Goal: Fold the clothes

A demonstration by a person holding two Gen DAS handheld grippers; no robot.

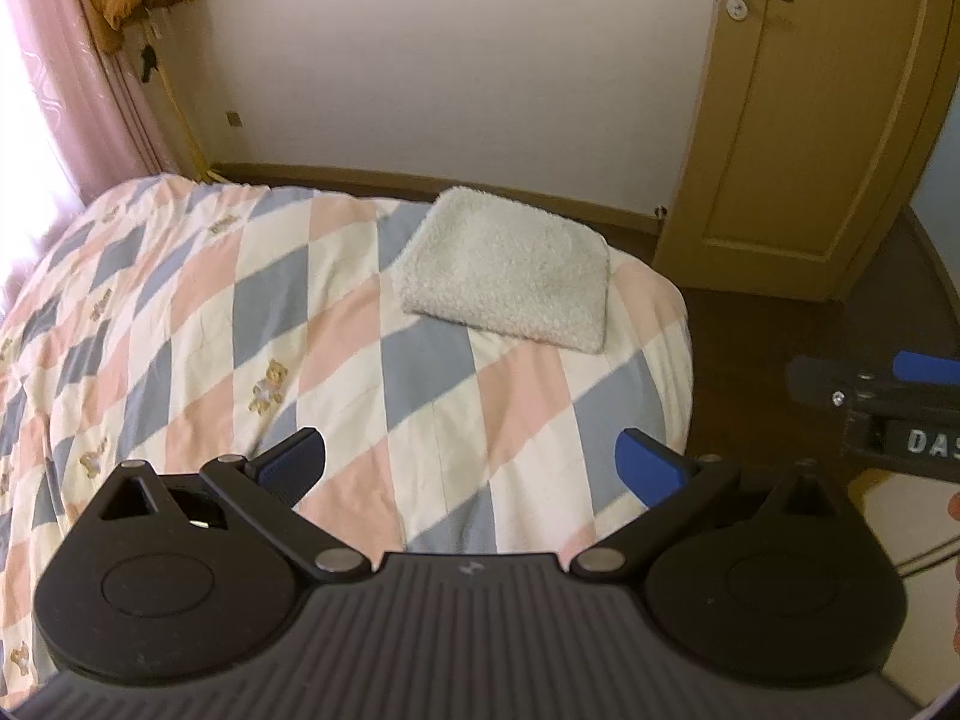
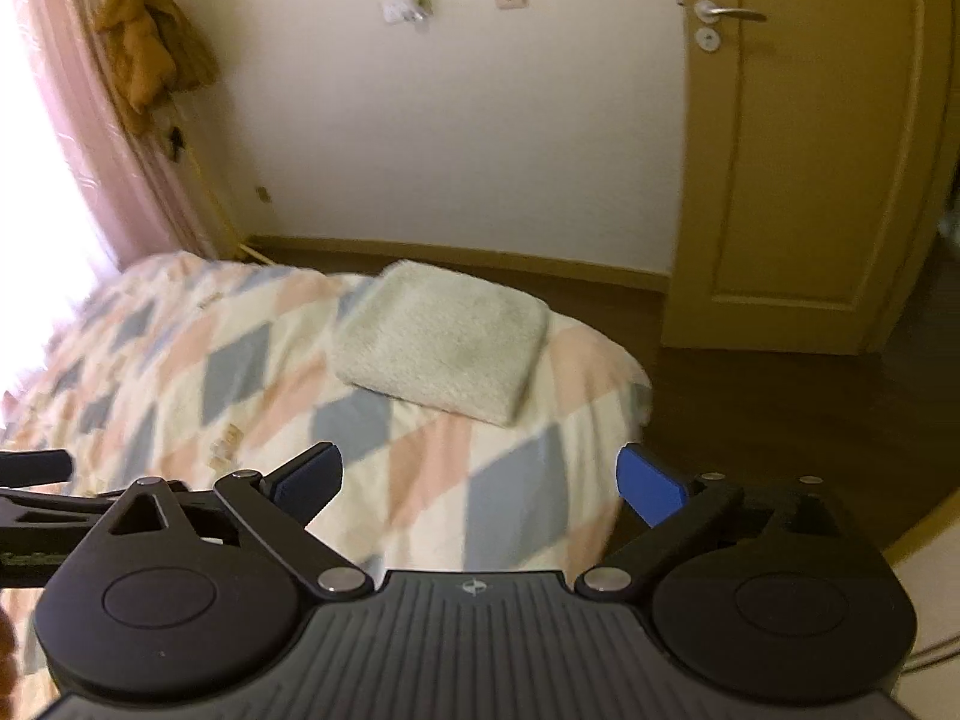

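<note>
A fluffy off-white garment (image 1: 510, 273) lies folded into a neat rectangle near the far right corner of the bed (image 1: 180, 312). The right wrist view shows the same folded garment (image 2: 438, 339), slightly blurred. My left gripper (image 1: 471, 468) is open above the bed's near edge, well short of the garment, with nothing between its blue pads. My right gripper (image 2: 480, 486) is open too, above the bed's right corner, and holds nothing. The right gripper (image 1: 888, 402) shows at the right edge of the left wrist view. The left gripper (image 2: 36, 492) shows at the left edge of the right wrist view.
The bed carries a quilt of pink, blue and cream diamonds with small bears. A wooden door (image 1: 810, 120) stands at the right, with dark floor (image 2: 780, 420) beside the bed. Pink curtains (image 1: 72, 90) and an orange hanging garment (image 2: 150, 42) are at the left.
</note>
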